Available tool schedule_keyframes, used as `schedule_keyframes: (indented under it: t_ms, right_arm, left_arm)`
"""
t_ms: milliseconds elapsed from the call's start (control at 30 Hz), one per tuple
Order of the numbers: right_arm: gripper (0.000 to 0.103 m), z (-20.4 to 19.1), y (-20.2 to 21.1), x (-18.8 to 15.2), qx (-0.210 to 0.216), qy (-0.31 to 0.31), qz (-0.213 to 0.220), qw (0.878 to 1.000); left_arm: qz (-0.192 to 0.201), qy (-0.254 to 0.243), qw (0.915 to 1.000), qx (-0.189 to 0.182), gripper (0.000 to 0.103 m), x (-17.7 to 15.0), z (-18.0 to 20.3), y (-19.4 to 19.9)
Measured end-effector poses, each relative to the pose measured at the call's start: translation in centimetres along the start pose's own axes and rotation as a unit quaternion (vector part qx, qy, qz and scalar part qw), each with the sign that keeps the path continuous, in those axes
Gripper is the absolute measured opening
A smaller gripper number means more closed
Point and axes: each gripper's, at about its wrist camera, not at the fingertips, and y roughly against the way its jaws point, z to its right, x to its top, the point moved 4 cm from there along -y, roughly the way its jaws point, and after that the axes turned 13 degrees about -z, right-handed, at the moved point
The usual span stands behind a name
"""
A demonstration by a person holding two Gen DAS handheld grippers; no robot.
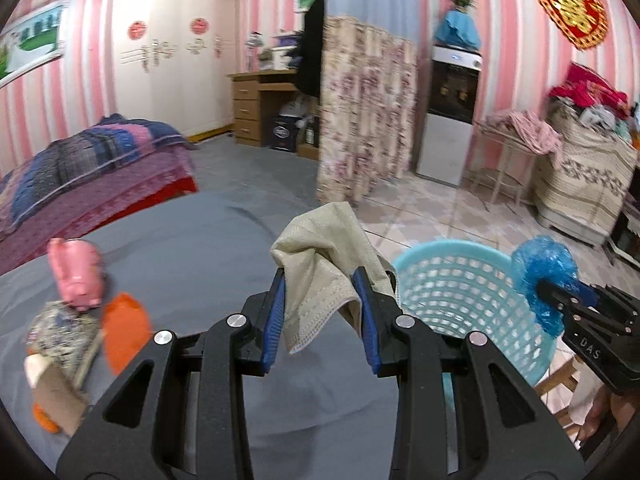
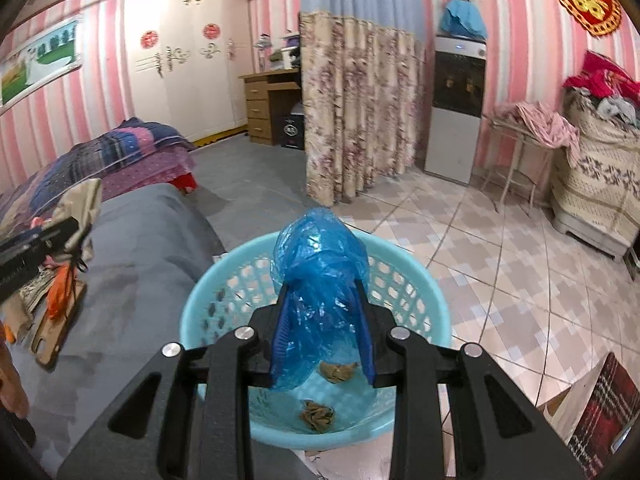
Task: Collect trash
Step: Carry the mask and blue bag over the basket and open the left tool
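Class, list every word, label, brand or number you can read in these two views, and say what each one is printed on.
"DAS" — white letters on the black body of the right gripper, seen in the left wrist view.
Red round stickers on the white wardrobe doors: too blurred to read.
Gold character on the red heart-shaped wall hanging: not legible.
Logo on the dark box under the wooden desk: too small.

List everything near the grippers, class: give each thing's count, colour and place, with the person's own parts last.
basket: one, light blue, on the floor beside the bed
paper wads: two, brown, in the basket
bed: one, grey cover
piggy bank: one, pink, on the bed
face mask: one, beige, in the left hand-held gripper
plastic bag: one, blue, in the right hand-held gripper, above the basket
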Motion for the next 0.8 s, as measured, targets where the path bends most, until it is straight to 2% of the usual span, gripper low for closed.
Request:
schedule_keyframes:
  t_ms: [300,500,567,667,800]
  right_arm:
    - [0.030,2.3,-2.1,0.4,-0.010,-0.041,0.003,0.999]
    - [0.030,2.4,-2.7,0.8,-0.015,-0.045,0.006,0.999]
    - [0.030,2.6,-2.9,0.6,-0.017,-0.048,0.002,0.999]
    - [0.030,2.8,-3.0,0.3,-0.021,-0.053,-0.003,0.998]
    - [0.030,2.9,-3.0,0.2,-0.021,-0.059,-0.004,0.998]
  left_arm:
    - [-0.028,-0.048,0.9974,-0.046,0.033,-0.3,5.2,-5.0]
    - [-0.039,-0.071,0.9953,-0.054,0.035,0.3,7.4,-7.3]
    - [-0.040,-0.076,0.9949,-0.052,0.041,0.5,7.7,-8.0]
    - [-0.037,-0.077,0.9955,-0.041,0.059,0.6,7.4,-8.3]
    - [-0.039,-0.070,0.9964,-0.028,0.066,0.5,6.3,-8.4]
